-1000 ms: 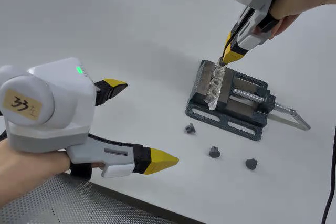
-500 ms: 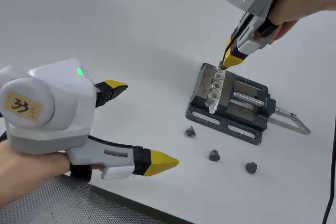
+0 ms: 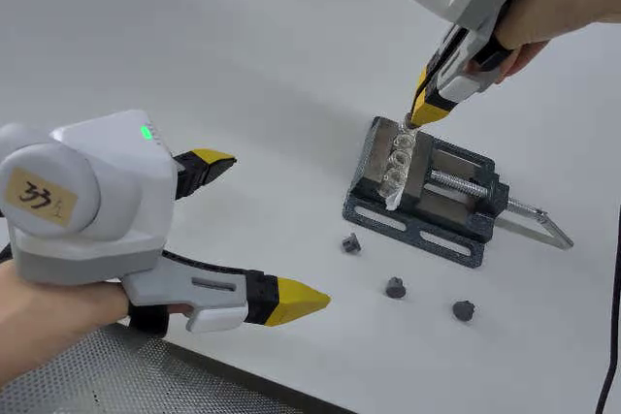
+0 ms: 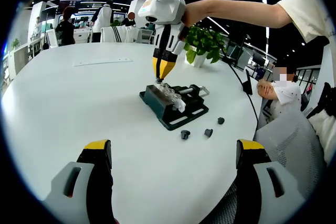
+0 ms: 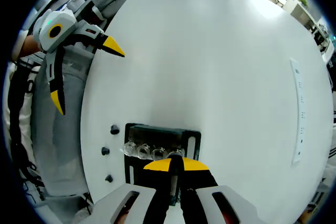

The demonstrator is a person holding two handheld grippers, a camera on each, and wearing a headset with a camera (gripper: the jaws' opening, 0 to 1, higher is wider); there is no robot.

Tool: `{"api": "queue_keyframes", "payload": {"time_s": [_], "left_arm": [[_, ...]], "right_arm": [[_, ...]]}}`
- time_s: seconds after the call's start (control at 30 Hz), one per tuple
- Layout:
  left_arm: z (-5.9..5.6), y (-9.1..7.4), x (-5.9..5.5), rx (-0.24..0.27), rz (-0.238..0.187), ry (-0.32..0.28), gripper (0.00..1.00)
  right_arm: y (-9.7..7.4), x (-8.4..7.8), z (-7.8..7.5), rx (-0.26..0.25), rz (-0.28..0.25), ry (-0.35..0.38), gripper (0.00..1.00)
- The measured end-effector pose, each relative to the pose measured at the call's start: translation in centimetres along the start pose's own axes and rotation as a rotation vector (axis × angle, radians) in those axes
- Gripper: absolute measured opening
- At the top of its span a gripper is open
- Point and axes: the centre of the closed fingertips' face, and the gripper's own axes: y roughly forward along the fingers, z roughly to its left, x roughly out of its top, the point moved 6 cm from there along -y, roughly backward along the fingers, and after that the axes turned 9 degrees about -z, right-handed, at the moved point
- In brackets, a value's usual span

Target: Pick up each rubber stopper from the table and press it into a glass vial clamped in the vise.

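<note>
Right gripper (image 3: 417, 123): jaws closed to a narrow pinch, tips pointing down onto the far end of the row of glass vials (image 3: 397, 162). A small dark piece at the tips is probably a rubber stopper (image 3: 411, 124), though the yellow tips hide most of it and I cannot confirm how far it is seated. The gripper is held steeply over the vial mouth; I judge this is so the push runs down the vial's axis rather than across the glass.

The vise (image 3: 441, 203) clamps the vials upright in a line between its blocks, mouths up; this spares either gripper from steadying them. The other vials in the row appear unstoppered.

Left gripper (image 3: 277, 226): jaws spread wide, holding nothing; it hangs over the near edge of the table (image 3: 223, 36), well apart from the vise, presumably parked clear of the work.

Three loose stoppers (image 3: 395, 287) lie on the table just in front of the vise, apart from one another, not yet picked up.

Assessment: first insertion in hand; most of the task remains. Risk: an off-axis push may tip the stopper or chip the vial rim.
</note>
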Motion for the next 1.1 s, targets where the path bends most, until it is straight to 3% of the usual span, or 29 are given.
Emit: {"api": "queue_keyframes", "payload": {"time_s": [0.37,0.7,0.87,1.1], "left_arm": [[0.27,-0.16,0.11,0.007,-0.011,0.008,0.98],[0.00,0.02,-0.13,-0.009,0.012,0.028,0.98],[0.10,-0.02,-0.18,-0.009,0.009,0.027,0.98],[-0.02,0.05,-0.24,-0.015,0.011,0.028,0.98]], "right_arm": [[0.01,0.07,-0.25,-0.017,0.005,-0.017,0.00],[-0.07,0.18,-0.06,-0.024,0.015,-0.056,0.00],[-0.22,-0.10,-0.38,-0.017,-0.010,0.006,0.00],[-0.19,-0.12,-0.34,-0.012,-0.016,0.012,0.00]]}}
